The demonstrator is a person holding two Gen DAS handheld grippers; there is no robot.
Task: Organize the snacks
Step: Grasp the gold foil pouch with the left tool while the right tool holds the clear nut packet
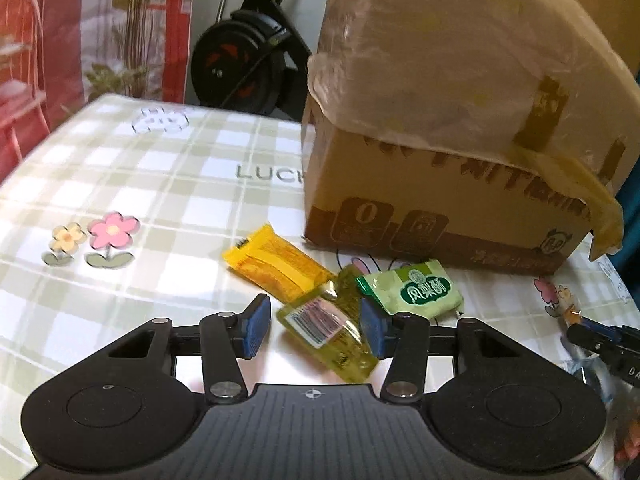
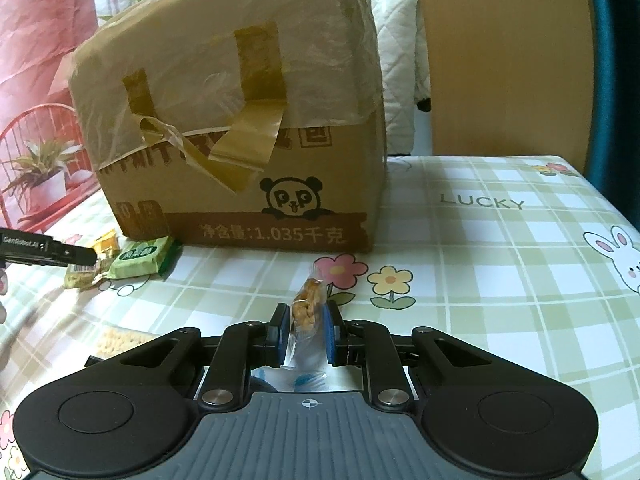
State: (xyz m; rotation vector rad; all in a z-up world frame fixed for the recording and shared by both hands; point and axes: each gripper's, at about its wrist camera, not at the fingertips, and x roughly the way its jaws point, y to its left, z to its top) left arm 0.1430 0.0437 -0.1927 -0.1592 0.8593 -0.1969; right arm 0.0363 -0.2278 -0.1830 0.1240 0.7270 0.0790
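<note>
Snacks lay near the cardboard box (image 1: 440, 208) on the counter (image 1: 160, 184). Left hand-held gripper (image 1: 316, 326) stood narrow around a yellow-green packet (image 1: 328, 328), not pressing; right hand-held gripper (image 2: 306, 330) clamped a clear cracker packet (image 2: 306, 300).

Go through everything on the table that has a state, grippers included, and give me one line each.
Left gripper: jaws apart around the olive-yellow packet, no grip evident.
Olive-yellow packet: lying flat, barcode up.
Orange packet: lying flat, untouched.
Green packet: lying flat by the box.
Cardboard box: flaps up, tape peeling loose.
Right gripper: shut on the clear snack packet.
Clear snack packet: held upright.
</note>
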